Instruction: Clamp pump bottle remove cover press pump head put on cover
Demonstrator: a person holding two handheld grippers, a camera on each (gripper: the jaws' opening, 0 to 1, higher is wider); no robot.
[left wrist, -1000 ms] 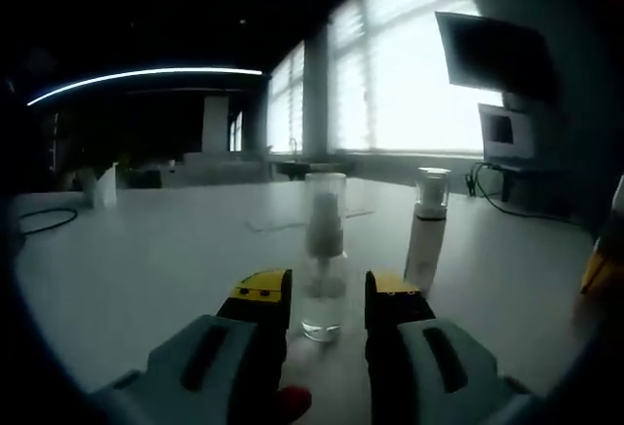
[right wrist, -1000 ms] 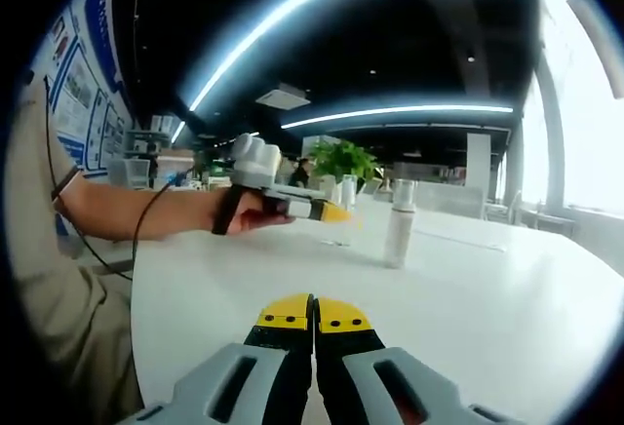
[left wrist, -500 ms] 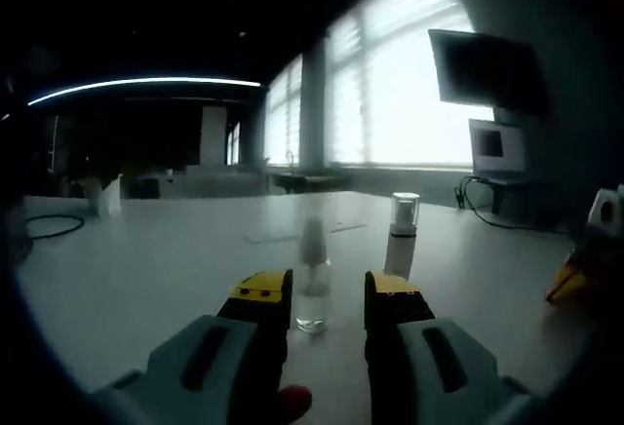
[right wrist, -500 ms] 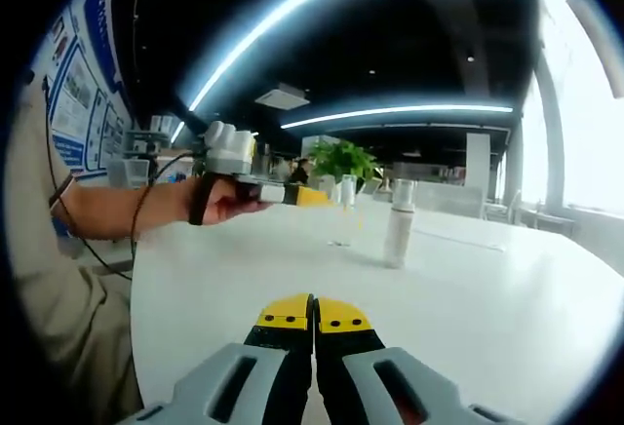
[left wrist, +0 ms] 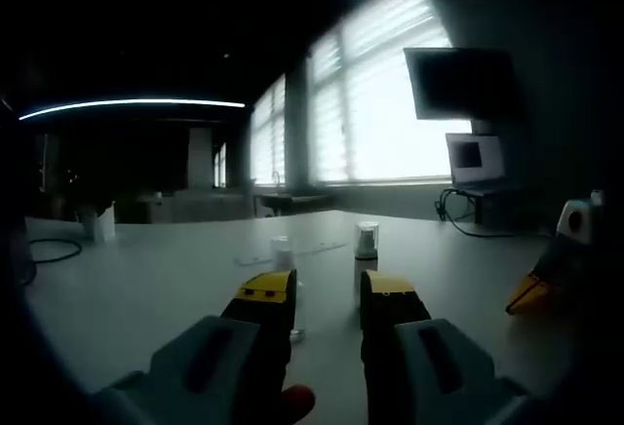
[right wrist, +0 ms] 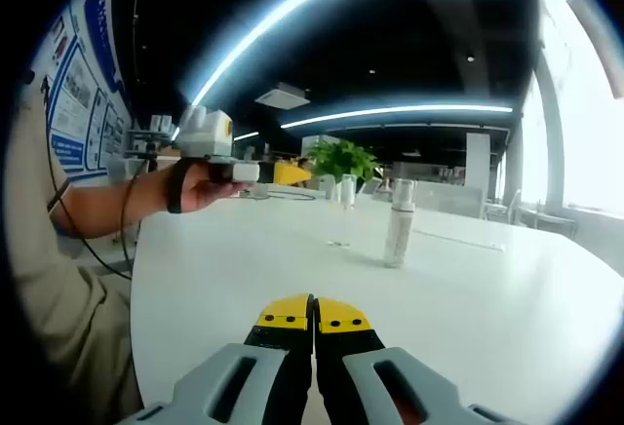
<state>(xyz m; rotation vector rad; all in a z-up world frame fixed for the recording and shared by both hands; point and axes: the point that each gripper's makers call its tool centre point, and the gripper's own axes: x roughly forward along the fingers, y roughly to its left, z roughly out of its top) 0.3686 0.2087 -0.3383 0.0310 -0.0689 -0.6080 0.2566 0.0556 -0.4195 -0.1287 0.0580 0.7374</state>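
Right gripper [right wrist: 314, 313]: nearest in the right gripper view; I see its yellow-tipped jaws pressed together with nothing between them, low over the white counter [right wrist: 507, 318].
Left gripper [left wrist: 327, 293]: in the left gripper view my jaws stand a narrow gap apart and hold nothing; in the right gripper view a hand carries it above the counter's far left edge.
Clear bottle [left wrist: 284, 284]: stands upright on the counter just beyond the left jaw tip, partly hidden by it, apart from the jaws; too dim to make out its cover.
Pump bottle [right wrist: 398, 222]: white, upright, clear cover on, mid-counter in the right gripper view; in the left gripper view it sits a little past the right jaw tip.
Far background: potted plant [right wrist: 341, 162], bright windows [left wrist: 375, 103], dark monitor [left wrist: 458, 84].
Step in hand: I judge clamping has not begun; both bottles stand free.
Next move: I would bring the left gripper forward and down, centre one bottle's body in the gap, then close; the right jaws must open before taking the cover.
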